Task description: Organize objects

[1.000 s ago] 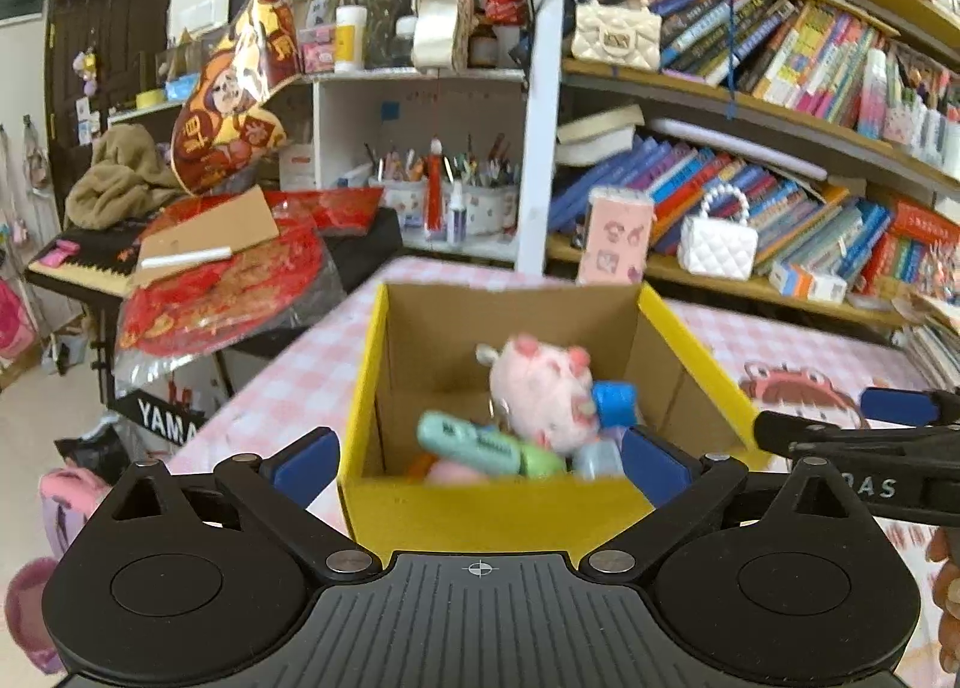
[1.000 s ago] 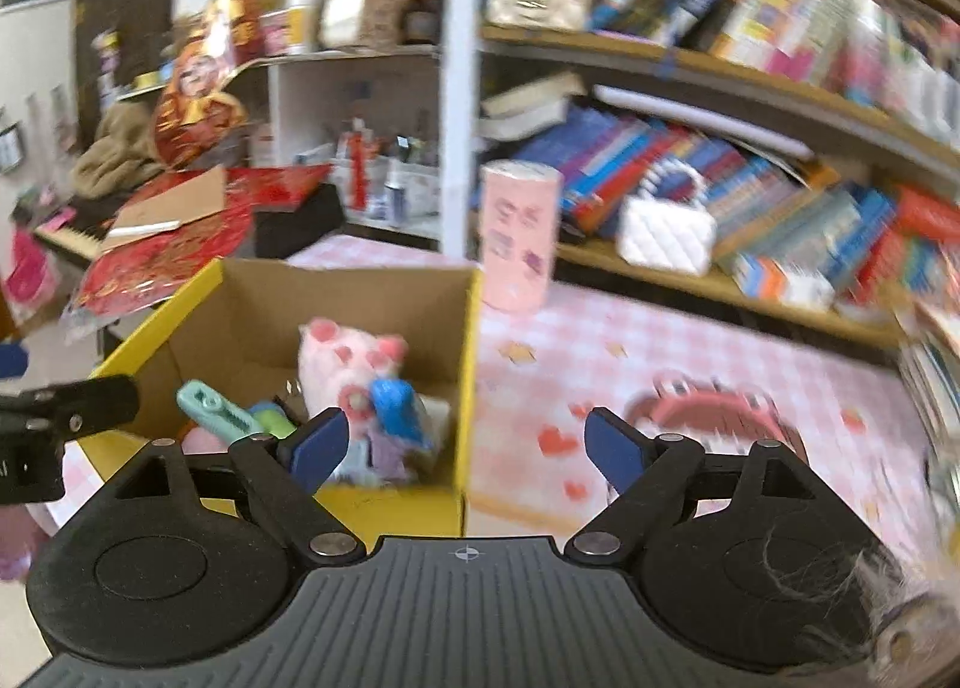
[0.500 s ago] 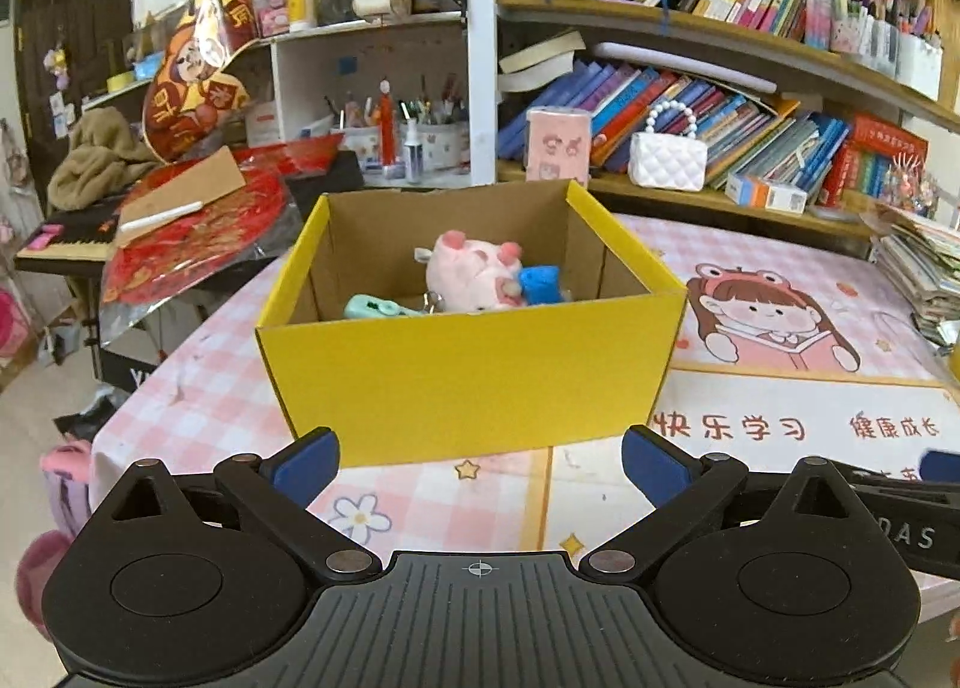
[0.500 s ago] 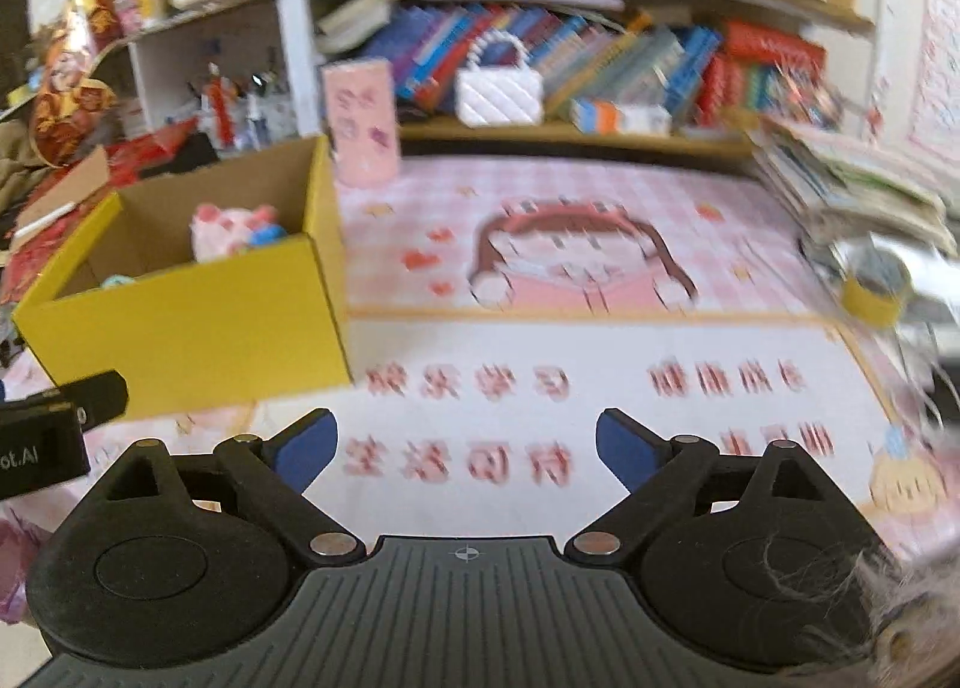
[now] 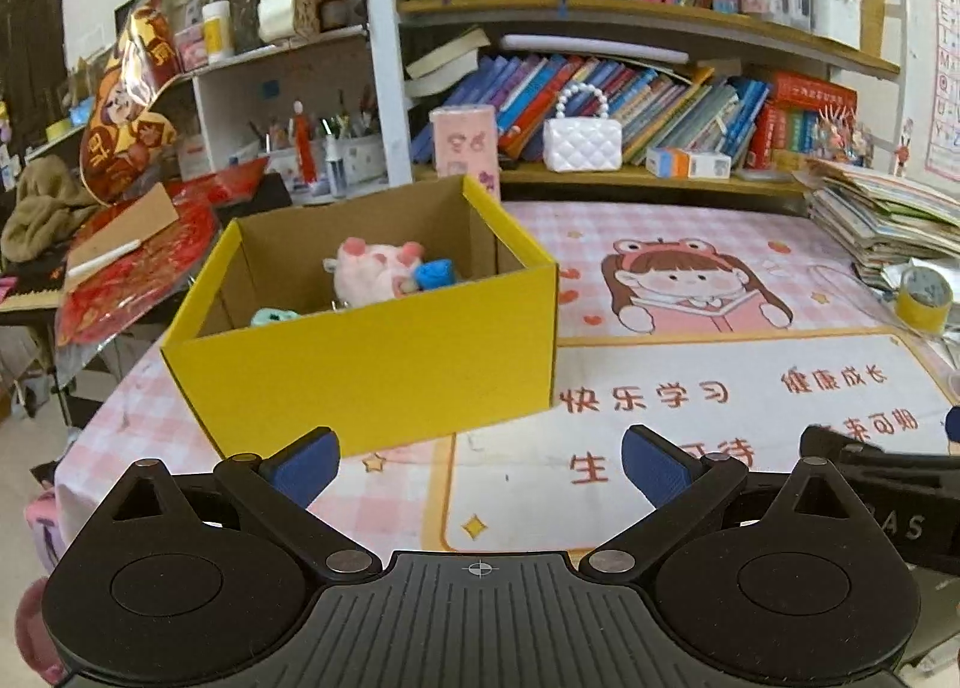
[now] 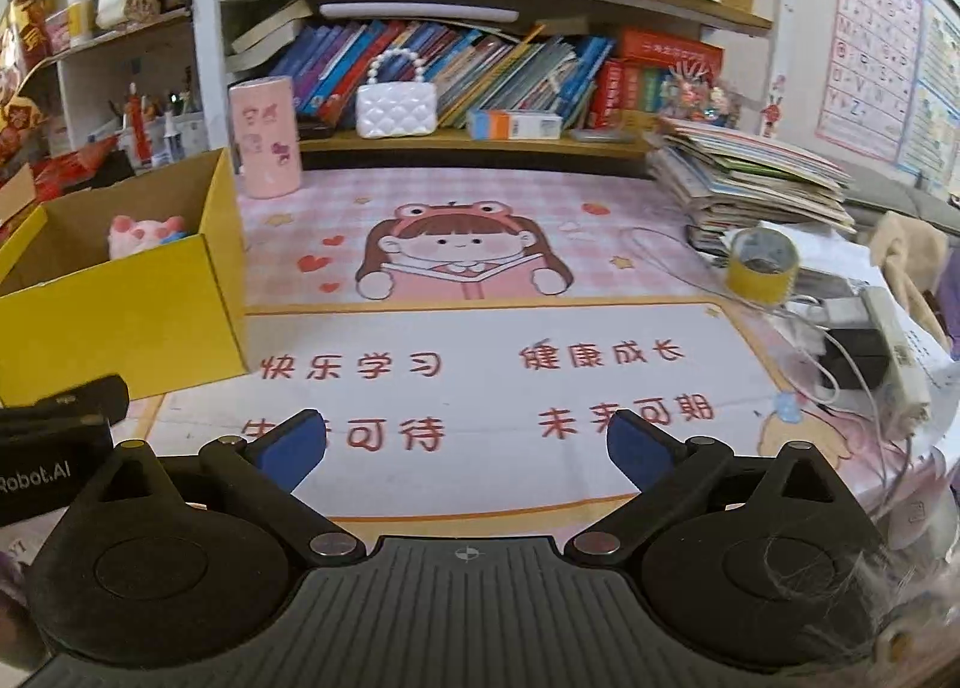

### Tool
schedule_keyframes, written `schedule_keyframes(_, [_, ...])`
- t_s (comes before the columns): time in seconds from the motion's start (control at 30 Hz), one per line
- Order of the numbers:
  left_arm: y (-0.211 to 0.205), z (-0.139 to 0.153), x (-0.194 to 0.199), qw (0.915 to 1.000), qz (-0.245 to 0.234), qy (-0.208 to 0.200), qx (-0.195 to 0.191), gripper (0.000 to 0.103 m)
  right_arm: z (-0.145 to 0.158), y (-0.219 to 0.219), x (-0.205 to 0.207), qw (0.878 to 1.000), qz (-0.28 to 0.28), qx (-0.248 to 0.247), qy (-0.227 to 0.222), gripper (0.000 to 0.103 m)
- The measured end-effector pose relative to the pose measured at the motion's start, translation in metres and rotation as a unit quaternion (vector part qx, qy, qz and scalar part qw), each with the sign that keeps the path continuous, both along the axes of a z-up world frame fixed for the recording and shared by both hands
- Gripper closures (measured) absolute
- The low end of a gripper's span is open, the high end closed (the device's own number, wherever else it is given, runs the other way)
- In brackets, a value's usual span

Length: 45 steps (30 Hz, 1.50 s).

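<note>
A yellow cardboard box (image 5: 372, 352) stands on the left of the pink table mat (image 5: 720, 388). Inside it lie a pink plush pig (image 5: 372, 268), a small blue toy (image 5: 435, 274) and a mint green item (image 5: 273, 317). My left gripper (image 5: 478, 463) hovers open in front of the box, nothing between its blue pads. In the right wrist view the box (image 6: 120, 316) sits at the left edge with the plush pig (image 6: 144, 232) showing. My right gripper (image 6: 467, 442) is over the mat's printed text, its jaws opening wide with nothing between them.
A pink cylinder (image 6: 265, 136) stands behind the box. At the right are a yellow tape roll (image 6: 761, 267), a stack of books (image 6: 750, 178), a power strip with cables (image 6: 894, 346) and a black block (image 6: 855, 364). Full bookshelves run along the back.
Both grippers have drawn back from over the box toward the table's near edge. The right one swung to face the mat and its jaws widened. The toys stay in the box.
</note>
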<state>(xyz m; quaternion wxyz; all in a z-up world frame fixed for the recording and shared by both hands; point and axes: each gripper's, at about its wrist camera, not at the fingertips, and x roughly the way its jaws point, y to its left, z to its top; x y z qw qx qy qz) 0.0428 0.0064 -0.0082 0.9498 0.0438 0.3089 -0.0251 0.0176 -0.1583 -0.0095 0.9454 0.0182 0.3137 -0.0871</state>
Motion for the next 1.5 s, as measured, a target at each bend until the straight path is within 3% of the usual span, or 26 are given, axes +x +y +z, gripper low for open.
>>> schedule_keyframes(0.73, [-0.013,-0.001,-0.01,0.9994,0.024,0.007,0.022,0.001,0.002,-0.003,-0.013,1.0,0.013,-0.011,0.002,0.002])
schedule_keyframes(1.5, [-0.005,-0.001,-0.006,0.9993,0.032,0.012,0.016,0.001,0.004,0.003,-0.011,1.0,0.016,-0.014,0.0,0.002])
